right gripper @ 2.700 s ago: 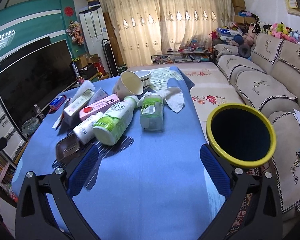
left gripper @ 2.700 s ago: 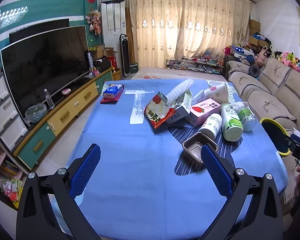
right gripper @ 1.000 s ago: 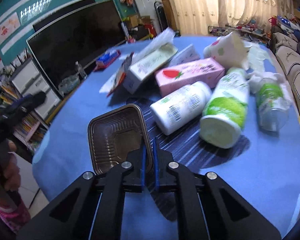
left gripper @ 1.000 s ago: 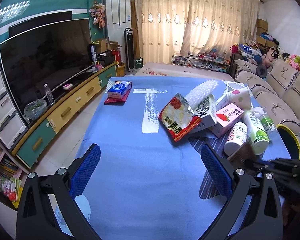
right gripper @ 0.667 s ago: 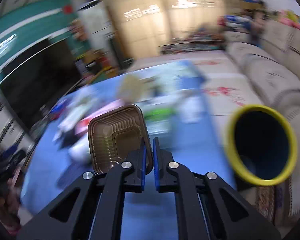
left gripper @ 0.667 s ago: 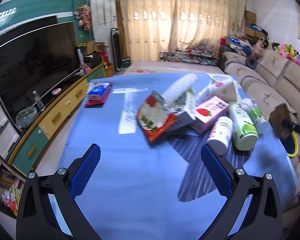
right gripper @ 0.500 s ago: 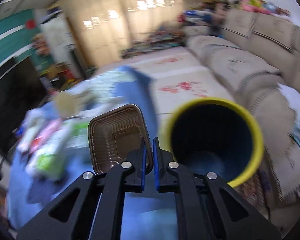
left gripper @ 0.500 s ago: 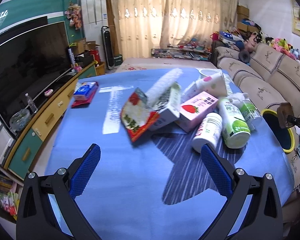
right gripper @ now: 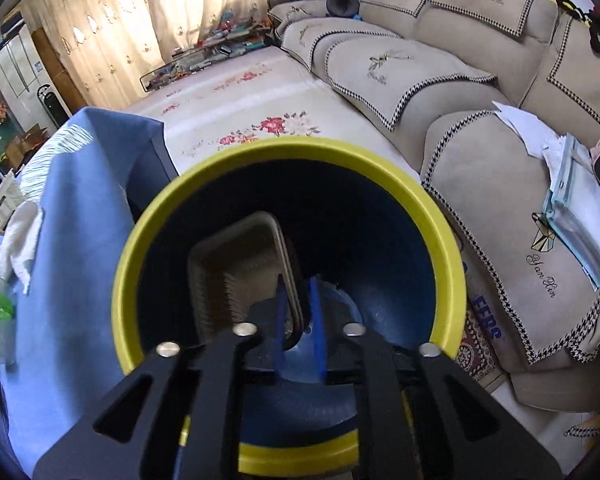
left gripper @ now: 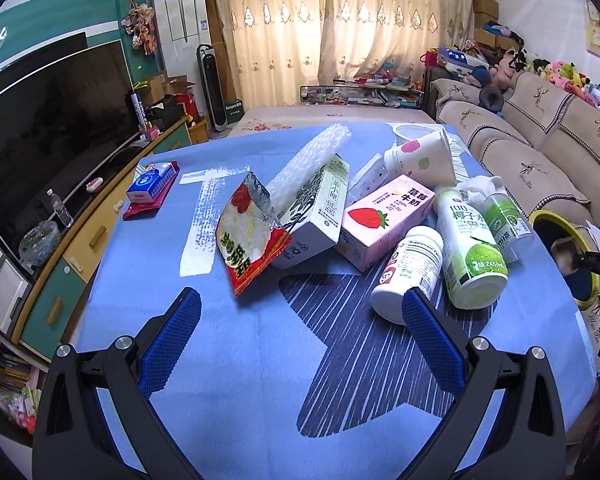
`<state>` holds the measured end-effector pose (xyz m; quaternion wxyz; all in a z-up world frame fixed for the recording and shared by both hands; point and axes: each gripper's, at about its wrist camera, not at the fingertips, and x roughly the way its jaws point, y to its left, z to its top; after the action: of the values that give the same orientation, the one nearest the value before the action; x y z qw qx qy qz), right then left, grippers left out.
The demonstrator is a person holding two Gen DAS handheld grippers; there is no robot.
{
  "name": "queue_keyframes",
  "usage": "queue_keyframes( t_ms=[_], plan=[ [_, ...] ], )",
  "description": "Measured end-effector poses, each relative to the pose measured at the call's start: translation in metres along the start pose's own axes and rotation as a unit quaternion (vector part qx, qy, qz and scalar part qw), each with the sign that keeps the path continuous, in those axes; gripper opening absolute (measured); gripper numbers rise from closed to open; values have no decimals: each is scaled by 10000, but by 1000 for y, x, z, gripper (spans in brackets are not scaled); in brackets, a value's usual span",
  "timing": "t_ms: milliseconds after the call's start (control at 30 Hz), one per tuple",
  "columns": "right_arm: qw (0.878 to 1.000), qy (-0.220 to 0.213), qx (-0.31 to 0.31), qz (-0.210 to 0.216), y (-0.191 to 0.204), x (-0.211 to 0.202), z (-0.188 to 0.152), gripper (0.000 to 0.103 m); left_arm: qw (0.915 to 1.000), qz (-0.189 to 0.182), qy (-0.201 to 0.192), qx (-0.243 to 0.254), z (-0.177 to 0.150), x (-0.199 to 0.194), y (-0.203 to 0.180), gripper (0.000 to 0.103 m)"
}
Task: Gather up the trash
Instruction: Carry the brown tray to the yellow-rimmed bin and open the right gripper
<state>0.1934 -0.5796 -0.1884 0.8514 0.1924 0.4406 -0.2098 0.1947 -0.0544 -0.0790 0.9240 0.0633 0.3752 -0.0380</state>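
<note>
Left tongs (left gripper: 300,334) gape over the blue surface (left gripper: 228,344); a white bottle (left gripper: 408,272) lies near the right finger (left gripper: 432,340), a red snack bag (left gripper: 248,240) farther left

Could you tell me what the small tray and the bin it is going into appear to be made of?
Tray: probably thin brown plastic or foil, with ribbed pressed walls and a rolled rim. Bin: likely smooth moulded plastic, with a glossy yellow rim and dark blue inside.

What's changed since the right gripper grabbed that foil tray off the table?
The right gripper carried the foil tray off the table to over the yellow-rimmed bin; its jaws are opening, tray dropping inside. The left gripper remains open and empty; bottles and cartons unmoved.
</note>
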Motion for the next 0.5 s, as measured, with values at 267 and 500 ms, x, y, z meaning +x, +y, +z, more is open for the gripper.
queue_keyframes(
  t_ms=[267, 500],
  plan=[
    [9999, -92, 29, 63, 1, -12, -10, 41, 9999, 41, -39, 139, 3, 13, 3, 99],
    [9997, -173, -72, 183, 11, -27, -16, 42, 9972, 361, -256, 600, 10, 36, 22, 99]
  ],
)
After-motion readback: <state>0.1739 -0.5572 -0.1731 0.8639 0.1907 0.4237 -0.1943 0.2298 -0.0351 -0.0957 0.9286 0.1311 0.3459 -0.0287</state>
